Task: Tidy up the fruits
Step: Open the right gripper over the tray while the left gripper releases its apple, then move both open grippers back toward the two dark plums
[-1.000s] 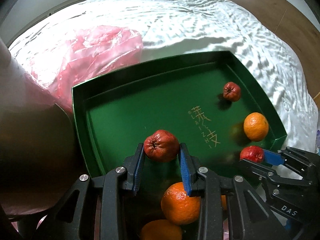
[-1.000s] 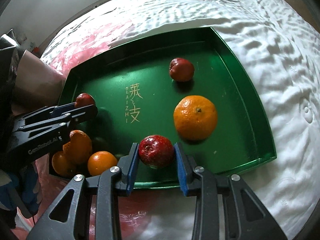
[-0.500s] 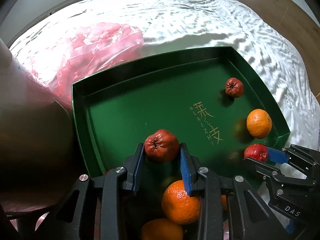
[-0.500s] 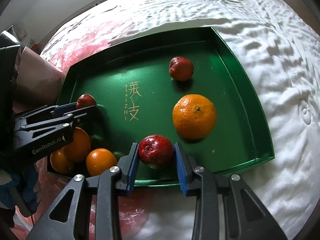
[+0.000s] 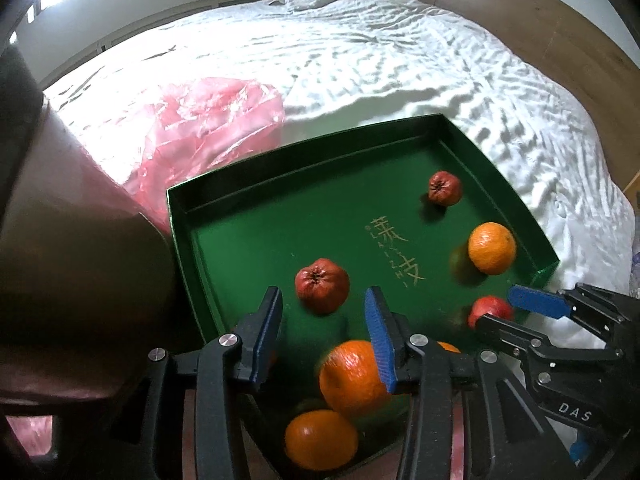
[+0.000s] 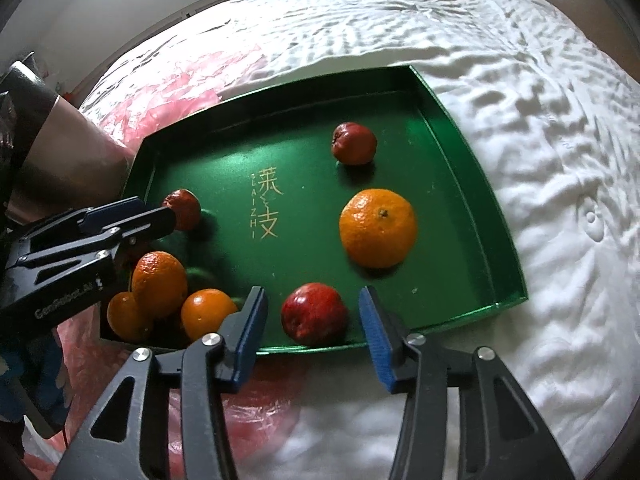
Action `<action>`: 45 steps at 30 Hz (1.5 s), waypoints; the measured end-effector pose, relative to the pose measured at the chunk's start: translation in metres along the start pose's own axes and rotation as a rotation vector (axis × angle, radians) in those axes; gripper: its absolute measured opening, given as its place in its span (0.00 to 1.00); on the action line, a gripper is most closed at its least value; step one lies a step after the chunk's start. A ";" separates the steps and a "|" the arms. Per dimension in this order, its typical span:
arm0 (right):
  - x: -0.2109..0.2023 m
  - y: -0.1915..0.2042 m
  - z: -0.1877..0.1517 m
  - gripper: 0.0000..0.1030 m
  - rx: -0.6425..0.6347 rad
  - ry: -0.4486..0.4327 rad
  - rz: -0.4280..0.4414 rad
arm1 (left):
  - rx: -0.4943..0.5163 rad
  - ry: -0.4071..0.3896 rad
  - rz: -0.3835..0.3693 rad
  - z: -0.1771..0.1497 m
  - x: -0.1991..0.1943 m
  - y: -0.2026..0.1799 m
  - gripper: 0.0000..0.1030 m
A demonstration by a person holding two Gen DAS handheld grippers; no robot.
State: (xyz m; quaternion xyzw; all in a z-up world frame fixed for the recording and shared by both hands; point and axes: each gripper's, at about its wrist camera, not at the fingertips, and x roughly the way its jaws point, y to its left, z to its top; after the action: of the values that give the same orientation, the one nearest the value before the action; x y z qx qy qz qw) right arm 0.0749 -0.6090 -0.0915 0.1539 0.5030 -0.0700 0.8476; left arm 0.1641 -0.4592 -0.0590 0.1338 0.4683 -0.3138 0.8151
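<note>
We see both units spread wide: left hand-held gripper (image 5: 322, 322) just behind a wrinkled red fruit (image 5: 322, 291), right hand-held gripper (image 6: 312, 330) flanking a red apple (image 6: 314, 314), untouched, inside the green tray's (image 6: 460, 136) near rim.

tray (image 6: 496, 216): green, shallow, raised rim, gold lettering mid-floor, flat on the bed
wrinkled red fruit (image 5: 322, 291): dark red, shrivelled, calyx up, on tray floor left of lettering
second wrinkled red fruit (image 6: 354, 143): on tray floor, far side right of lettering
glossy red fruit (image 6: 314, 314): smooth skin, at tray's near rim
large orange (image 6: 378, 227): stem up, right of lettering, between the second wrinkled and glossy fruits
three oranges (image 6: 159, 284): clustered touching in tray's near-left corner, biggest at the back
</note>
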 end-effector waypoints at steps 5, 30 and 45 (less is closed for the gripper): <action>-0.015 0.004 -0.004 0.96 -0.003 -0.029 -0.020 | 0.029 -0.044 -0.014 -0.008 -0.019 -0.007 0.37; -0.059 0.096 -0.061 1.00 -0.127 -0.011 -0.046 | 0.022 -0.049 -0.032 -0.117 -0.123 0.044 0.37; -0.054 0.235 -0.092 1.00 -0.316 0.043 0.109 | -0.197 -0.055 0.131 -0.167 -0.178 0.176 0.49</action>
State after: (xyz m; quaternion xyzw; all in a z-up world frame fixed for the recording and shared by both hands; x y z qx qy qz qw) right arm 0.0370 -0.3587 -0.0408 0.0473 0.5166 0.0592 0.8528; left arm 0.0976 -0.1698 -0.0098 0.0748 0.4643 -0.2161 0.8556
